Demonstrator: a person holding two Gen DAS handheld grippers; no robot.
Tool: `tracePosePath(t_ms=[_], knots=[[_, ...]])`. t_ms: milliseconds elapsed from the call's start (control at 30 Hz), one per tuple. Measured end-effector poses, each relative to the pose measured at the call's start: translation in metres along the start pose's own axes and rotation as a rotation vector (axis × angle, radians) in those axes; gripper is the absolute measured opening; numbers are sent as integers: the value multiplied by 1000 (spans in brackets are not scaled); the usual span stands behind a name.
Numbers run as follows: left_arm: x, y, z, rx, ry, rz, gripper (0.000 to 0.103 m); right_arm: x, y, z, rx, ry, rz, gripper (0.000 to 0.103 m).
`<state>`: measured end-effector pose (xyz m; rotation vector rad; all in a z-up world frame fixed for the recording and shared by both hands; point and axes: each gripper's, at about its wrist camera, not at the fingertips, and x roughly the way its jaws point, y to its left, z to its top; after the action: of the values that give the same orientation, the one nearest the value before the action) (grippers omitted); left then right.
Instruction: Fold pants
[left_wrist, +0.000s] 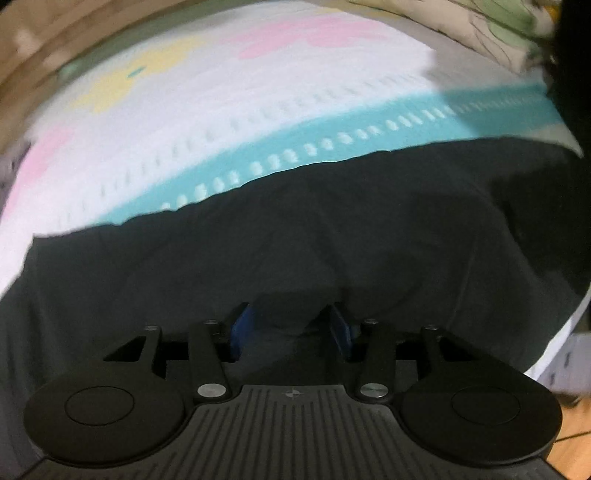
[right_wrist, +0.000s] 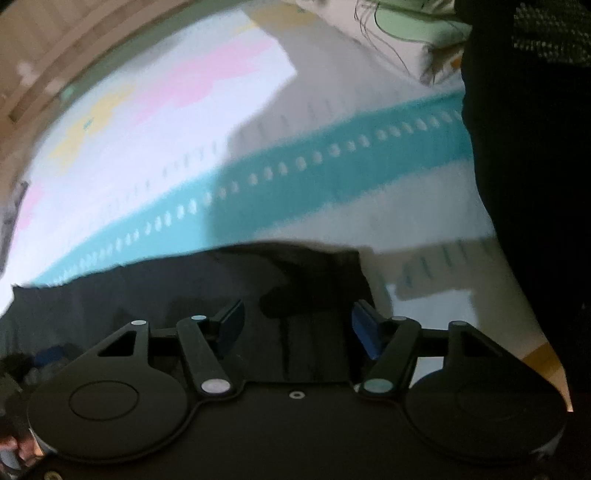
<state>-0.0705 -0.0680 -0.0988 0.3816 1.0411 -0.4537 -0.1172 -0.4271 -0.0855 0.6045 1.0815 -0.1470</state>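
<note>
One pair of dark pants (left_wrist: 295, 236) spread on a bed sheet (left_wrist: 184, 122) with one teal band (left_wrist: 332, 136), pink and yellow patches. Left tool (left_wrist: 291, 328) low over the pants, blue pads (left_wrist: 242, 326) spread, a hump of cloth between them. Right tool (right_wrist: 297, 325) likewise spread above the pants' edge, beside bare sheet. Two tools counted.

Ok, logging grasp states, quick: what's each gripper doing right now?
Left gripper: open, fingers straddling a bump of the black pants.
Right gripper: open over the pants, holding nothing.
</note>
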Motion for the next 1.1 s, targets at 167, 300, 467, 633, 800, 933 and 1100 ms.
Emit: tracePosePath(t_ms=[167, 300, 467, 633, 800, 933, 1100], knots=[[1, 5, 1, -31, 6, -19, 45, 12, 2, -5, -41, 51, -19, 68], [-2, 2, 1, -22, -2, -12, 45, 18, 4, -7, -80, 78, -72, 62], [-9, 5, 2, -32, -7, -15, 45, 19, 11, -13, -145, 76, -115, 30], [-19, -9, 1, 49, -41, -3, 45, 12, 3, -15, -137, 41, -186, 31], [-10, -13, -3, 64, -16, 16, 45, 2, -17, -11, -26, 16, -98, 72], [-7, -5, -2, 18, -4, -13, 46, -5, -34, -10, 51, 3, -80, 85], [-6, -4, -1, 5, 2, -18, 46, 15, -39, -12, 91, 95, -30, 85]])
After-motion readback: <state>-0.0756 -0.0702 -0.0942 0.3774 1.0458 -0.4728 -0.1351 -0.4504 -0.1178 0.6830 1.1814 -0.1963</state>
